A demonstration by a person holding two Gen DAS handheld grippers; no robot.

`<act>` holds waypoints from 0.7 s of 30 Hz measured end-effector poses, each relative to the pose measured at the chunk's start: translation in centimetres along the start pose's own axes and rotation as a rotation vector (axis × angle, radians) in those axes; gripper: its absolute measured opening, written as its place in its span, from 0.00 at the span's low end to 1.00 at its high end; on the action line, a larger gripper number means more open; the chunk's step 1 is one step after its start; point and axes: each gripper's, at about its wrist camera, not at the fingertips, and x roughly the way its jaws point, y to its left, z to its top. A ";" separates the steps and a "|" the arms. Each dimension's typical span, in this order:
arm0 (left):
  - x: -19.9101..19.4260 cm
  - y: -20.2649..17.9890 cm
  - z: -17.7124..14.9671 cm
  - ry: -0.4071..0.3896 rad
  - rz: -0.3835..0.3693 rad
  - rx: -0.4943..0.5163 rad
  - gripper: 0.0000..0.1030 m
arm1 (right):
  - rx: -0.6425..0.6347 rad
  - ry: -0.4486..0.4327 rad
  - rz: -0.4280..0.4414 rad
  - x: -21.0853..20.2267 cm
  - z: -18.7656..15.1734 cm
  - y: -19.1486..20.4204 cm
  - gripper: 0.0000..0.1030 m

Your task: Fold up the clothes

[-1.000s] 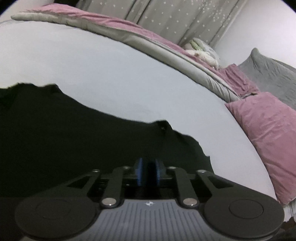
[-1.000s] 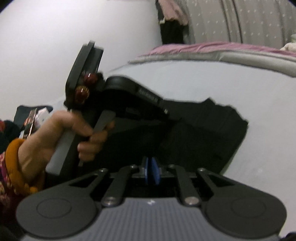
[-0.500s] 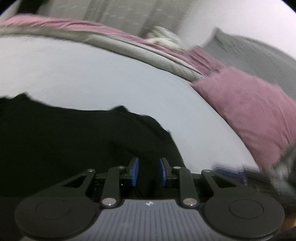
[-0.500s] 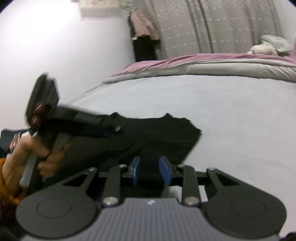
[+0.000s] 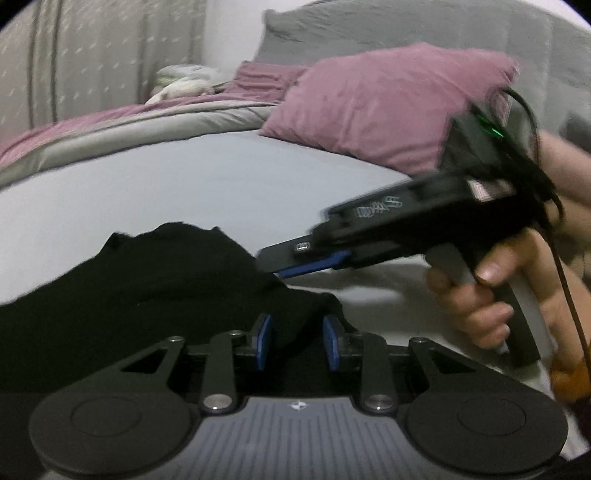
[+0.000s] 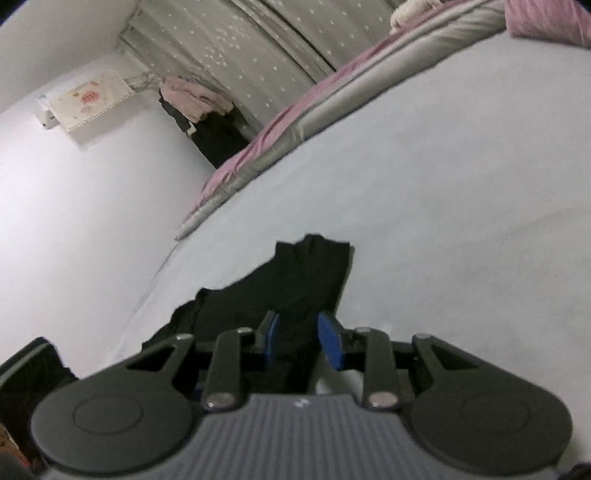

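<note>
A black garment point(image 5: 155, 280) lies rumpled on the pale grey bed sheet point(image 5: 166, 184). My left gripper point(image 5: 297, 341) sits low at the garment's near right corner. Its blue pads point(image 5: 263, 343) stand apart and its jaws are opening; cloth shows in the gap, not pinched. In the left wrist view a hand point(image 5: 480, 295) holds my right gripper point(image 5: 275, 267), whose tips touch the garment's edge. In the right wrist view the right gripper point(image 6: 301, 339) hangs over the garment point(image 6: 295, 284) with its pads point(image 6: 330, 345) apart, cloth beneath them, nothing gripped.
A pink pillow point(image 5: 376, 103) and a grey pillow point(image 5: 406, 33) lean at the bed's head. A rolled grey and pink duvet point(image 5: 129, 125) with a soft toy point(image 5: 184, 79) lines the far side. Clothes point(image 6: 195, 99) hang by the curtain. A dark object point(image 6: 29, 369) lies at lower left.
Both grippers' pads went from shut to apart. Both views rolled and swung sideways. The right gripper and its hand came into the left view; the left gripper left the right view.
</note>
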 end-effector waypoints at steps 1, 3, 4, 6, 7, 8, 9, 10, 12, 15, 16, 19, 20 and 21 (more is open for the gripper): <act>0.1 -0.3 -0.1 -0.002 0.016 0.018 0.28 | 0.005 0.009 -0.006 0.5 -0.1 0.0 0.26; 0.4 -0.7 -0.1 0.001 0.049 0.042 0.28 | -0.001 0.016 -0.024 1.2 -0.4 0.3 0.21; 0.6 -0.8 -0.2 0.005 0.064 0.048 0.26 | -0.005 0.018 -0.033 1.5 -0.5 0.4 0.16; 0.7 -1.1 -0.2 0.002 0.064 0.066 0.06 | -0.015 0.014 -0.051 2.0 -0.7 0.7 0.08; 0.6 -1.3 -0.2 -0.001 0.058 0.078 0.02 | -0.021 0.001 -0.059 1.9 -0.7 0.8 0.06; 0.6 -1.5 -0.3 0.007 0.052 0.092 0.02 | -0.027 -0.016 -0.065 1.7 -0.6 1.0 0.06; 0.6 -1.7 -0.4 0.016 0.047 0.106 0.02 | -0.028 -0.030 -0.070 1.6 -0.5 1.0 0.06; 0.7 -1.9 -0.5 0.032 0.048 0.119 0.01 | -0.027 -0.044 -0.075 1.4 -0.4 1.0 0.06; 0.9 -2.1 -0.5 0.056 0.048 0.140 0.01 | -0.023 -0.042 -0.099 1.6 -0.4 0.8 0.06; 0.6 -2.2 -0.1 0.066 0.044 0.148 0.05 | -0.041 -0.021 -0.141 2.1 -0.6 0.8 0.06; 0.5 -2.2 0.0 0.069 0.042 0.150 0.12 | -0.050 -0.019 -0.141 2.1 -0.5 0.9 0.08; -0.8 -1.4 0.5 0.046 0.017 0.113 0.32 | -0.044 -0.029 -0.118 1.5 -0.3 0.9 0.24; -1.4 -0.9 0.7 0.029 0.009 0.091 0.35 | -0.042 -0.044 -0.110 1.1 -0.2 1.0 0.28; -1.8 -0.3 0.9 0.015 0.006 0.071 0.36 | -0.043 -0.062 -0.100 0.7 -0.1 1.1 0.32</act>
